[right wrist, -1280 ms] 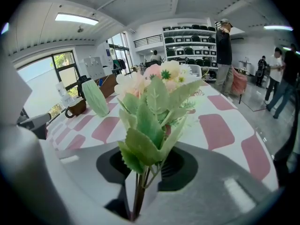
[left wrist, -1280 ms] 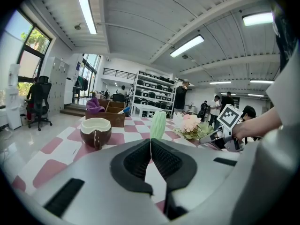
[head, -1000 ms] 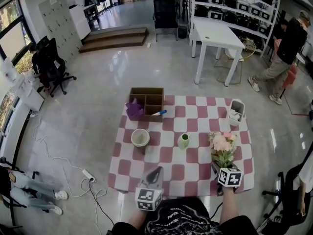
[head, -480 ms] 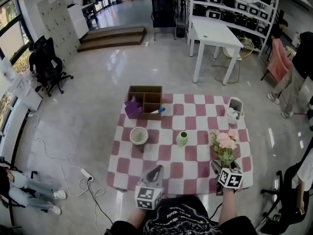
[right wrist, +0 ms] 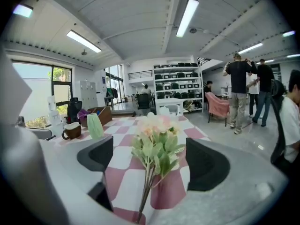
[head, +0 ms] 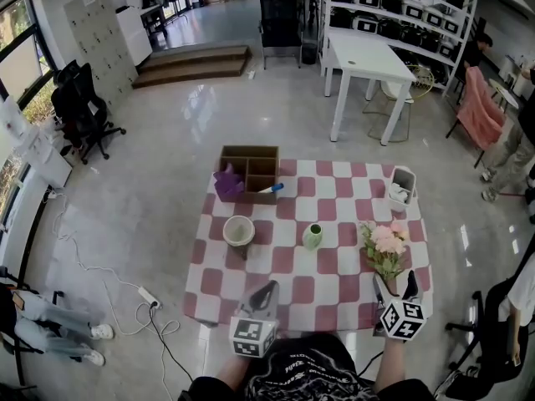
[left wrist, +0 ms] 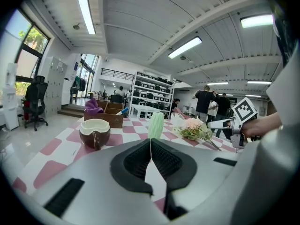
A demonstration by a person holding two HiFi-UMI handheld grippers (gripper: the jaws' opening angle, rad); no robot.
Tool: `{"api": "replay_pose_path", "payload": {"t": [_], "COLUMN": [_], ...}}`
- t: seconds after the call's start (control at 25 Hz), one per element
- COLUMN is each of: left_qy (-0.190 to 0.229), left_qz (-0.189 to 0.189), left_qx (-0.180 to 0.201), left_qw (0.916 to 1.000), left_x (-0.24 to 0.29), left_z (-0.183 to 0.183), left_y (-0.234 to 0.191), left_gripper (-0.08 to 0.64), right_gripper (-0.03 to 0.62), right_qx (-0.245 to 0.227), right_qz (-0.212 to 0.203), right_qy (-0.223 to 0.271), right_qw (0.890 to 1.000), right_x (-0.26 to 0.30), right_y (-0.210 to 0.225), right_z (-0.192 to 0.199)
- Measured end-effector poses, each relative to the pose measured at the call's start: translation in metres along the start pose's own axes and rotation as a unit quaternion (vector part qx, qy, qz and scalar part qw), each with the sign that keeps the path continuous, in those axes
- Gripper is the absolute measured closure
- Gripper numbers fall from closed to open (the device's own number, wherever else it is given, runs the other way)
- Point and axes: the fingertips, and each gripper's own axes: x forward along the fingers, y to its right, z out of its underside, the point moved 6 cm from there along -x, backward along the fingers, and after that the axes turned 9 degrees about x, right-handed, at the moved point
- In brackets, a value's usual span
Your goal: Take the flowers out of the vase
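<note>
The pink-and-green flowers (head: 383,247) lie flat on the checkered tablecloth (head: 284,266) at the right, outside the small green vase (head: 313,236), which stands upright at the middle. My right gripper (head: 395,283) is open just behind the stem ends and touches nothing. In the right gripper view the flowers (right wrist: 157,142) lie ahead between the wide-apart jaws of the right gripper (right wrist: 149,156), and the vase (right wrist: 95,125) stands far left. My left gripper (head: 266,296) rests shut and empty at the near edge. In the left gripper view the left gripper (left wrist: 150,146) points at the vase (left wrist: 156,124), with the flowers (left wrist: 194,129) to its right.
A brown-and-white cup (head: 239,232) stands left of the vase. A wooden divided box (head: 251,174) with a purple cloth and a pen sits at the far edge. A white container (head: 403,189) is at the far right corner. A person (head: 510,153) walks at the right; office chairs stand around.
My right gripper has opened, let go of the flower stems and pulled up and back toward me. The flowers stay on the cloth. My left gripper has not moved.
</note>
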Motion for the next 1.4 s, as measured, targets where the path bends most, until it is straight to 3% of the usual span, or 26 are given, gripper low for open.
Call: {"api": "replay_pose_path", "payload": {"t": [0.36,0.64,0.76,1.4], "left_qy": [0.005,0.011,0.012,0.02], "left_qz": [-0.004,-0.004,0.0,0.014], "left_qx": [-0.001,0.0,-0.001,0.002], "left_qw": [1.0,0.9999,0.9999,0.9997], "left_x": [-0.005,-0.011,-0.011,-0.015], "left_z": [0.002,0.001,0.0,-0.002], "left_y": [-0.001,0.001,0.003,0.01], "left_gripper": [0.549,0.549,0.549,0.548], "right_gripper": [0.123,0.13,0.268,0.577], "right_qx": [-0.043,-0.079,-0.097,-0.108], "right_qz": [-0.071,-0.121,-0.126,-0.163], "right_qy": [0.044,0.057,0.051,0.027], "right_qw": [0.996,0.988,0.986,0.98], "right_x": [-0.025,-0.037,-0.038,-0.037], "right_y": [-0.039,-0.069,-0.081,-0.118], "right_z": [-0.022,-0.015,-0.007,0.029]}}
